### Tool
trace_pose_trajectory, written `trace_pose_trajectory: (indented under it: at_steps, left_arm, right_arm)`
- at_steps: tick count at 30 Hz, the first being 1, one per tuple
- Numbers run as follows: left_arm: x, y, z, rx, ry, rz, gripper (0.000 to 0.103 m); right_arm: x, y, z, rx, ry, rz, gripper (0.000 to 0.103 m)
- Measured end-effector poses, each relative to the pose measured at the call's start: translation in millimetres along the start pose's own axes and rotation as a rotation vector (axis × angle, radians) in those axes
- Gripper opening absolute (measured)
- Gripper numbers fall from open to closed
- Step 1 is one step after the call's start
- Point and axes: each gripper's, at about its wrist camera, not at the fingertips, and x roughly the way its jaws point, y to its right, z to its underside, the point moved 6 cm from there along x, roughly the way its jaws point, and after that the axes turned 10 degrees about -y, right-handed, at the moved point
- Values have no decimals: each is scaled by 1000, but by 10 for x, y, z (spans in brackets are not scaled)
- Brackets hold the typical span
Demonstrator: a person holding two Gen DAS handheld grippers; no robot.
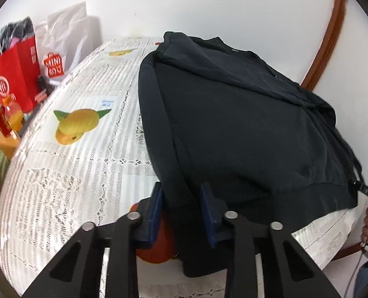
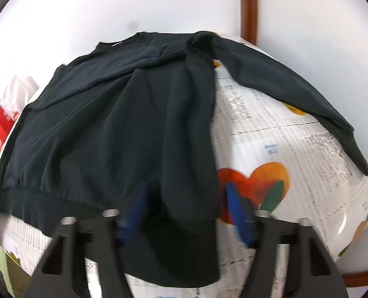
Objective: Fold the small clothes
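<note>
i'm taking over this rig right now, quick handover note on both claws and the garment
Left claw: blue pads close around a folded strip of the black sweatshirt at its near hem; grip not certain.
Right claw: open, straddling the hem of the sleeve folded over the body.
Sweatshirt lies on the lace-covered fruit-print table; other sleeve spread right.
Done: one sleeve in. Left: other sleeve, then fold the body.

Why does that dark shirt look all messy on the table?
The dark sweatshirt isn't lying flat. One sleeve sticks out sideways over the fruit-print tablecloth, while another strip of it is flopped down the front, bunched and wrinkled near the top. Nothing looks torn or spilled.
</note>
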Motion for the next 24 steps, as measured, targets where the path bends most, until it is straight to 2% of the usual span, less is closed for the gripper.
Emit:
trace_pose_trajectory:
  at_steps: [1, 2, 3, 6, 10, 14, 17, 18, 19, 20, 24]
  left_arm:
    - [-37, 6, -3, 18, 8, -19, 11]
    - [-75, -7, -1, 17, 10, -30, 11]
    - [-100, -23, 1, 12, 9, -17, 11]
    - [-175, -77, 77, -3, 4, 5, 11]
    - [-173, -53, 218, -7, -12, -2, 11]
    - [-227, -18, 227, 6, -17, -12, 16]
    - [-280, 33, 110, 14, -14, -11, 17]
    - [-291, 48, 75, 16, -9, -18, 18]
    - [-303, 57, 31, 20, -1, -34, 22]
    - [-299, 77, -39, 28, 6, -47, 26]
    - [-162, 164, -327, 43, 3, -66, 33]
  right_arm:
    - [-32, -9, 8, -9, 10, 24, 27]
    - [-69, -18, 14, -19, 19, 46, 16]
    - [-128, -38, -2, -30, 23, 30, 13]
    - [-222, -32, 30, -39, 23, 6, 12]
    - [-234, -37, 111, -78, 14, 48, 12]
    - [-259, -19, 73, -87, -1, 44, 16]
    - [-326, 13, -63, -80, 31, 47, 25]
    - [-348, 53, -141, -77, 54, 57, 33]
    - [-351, 81, -212, -79, 69, 66, 46]
    - [-342, 121, -326, -80, 85, 90, 50]
    - [-196, 157, -775, -90, 97, 141, 51]
